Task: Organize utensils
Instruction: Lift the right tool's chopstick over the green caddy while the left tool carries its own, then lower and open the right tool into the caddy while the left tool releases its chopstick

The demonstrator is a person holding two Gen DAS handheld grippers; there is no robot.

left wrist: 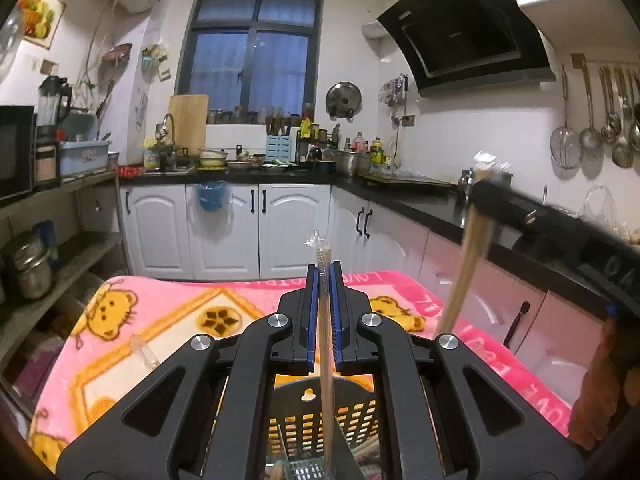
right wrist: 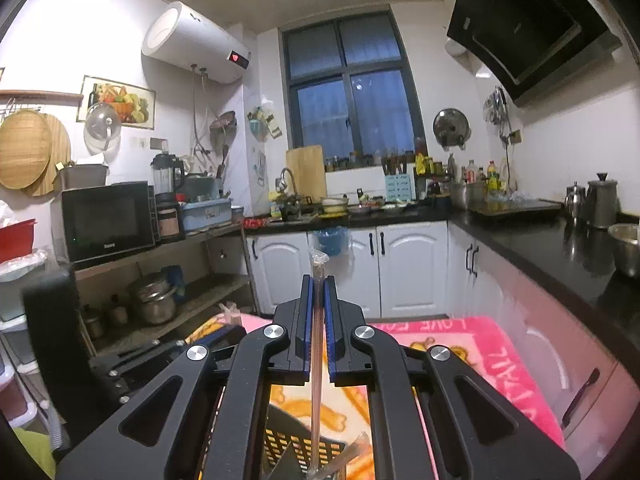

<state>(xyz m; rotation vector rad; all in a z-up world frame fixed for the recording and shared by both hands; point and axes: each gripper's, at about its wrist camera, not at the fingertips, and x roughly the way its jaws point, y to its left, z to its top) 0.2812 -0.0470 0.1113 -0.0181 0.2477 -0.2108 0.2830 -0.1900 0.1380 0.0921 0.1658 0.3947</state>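
My left gripper (left wrist: 324, 276) is shut on a plastic-wrapped pair of chopsticks (left wrist: 325, 344) that stands upright between its blue pads. The pair's lower end reaches down into a black perforated utensil basket (left wrist: 360, 416) on the pink blanket. At the right of the left wrist view, my right gripper (left wrist: 486, 196) shows blurred, holding a second wrapped pair (left wrist: 466, 272) tilted. In the right wrist view, the right gripper (right wrist: 319, 284) is shut on that wrapped pair (right wrist: 316, 400), its lower end over the basket (right wrist: 280, 440). Another wrapped piece (right wrist: 352, 452) lies at the basket's edge.
A pink bear-print blanket (left wrist: 160, 320) covers the table. One loose wrapped item (left wrist: 144, 354) lies on it at the left. White cabinets and a black counter (right wrist: 540, 248) run behind and to the right, open shelves with pots (right wrist: 156, 300) to the left.
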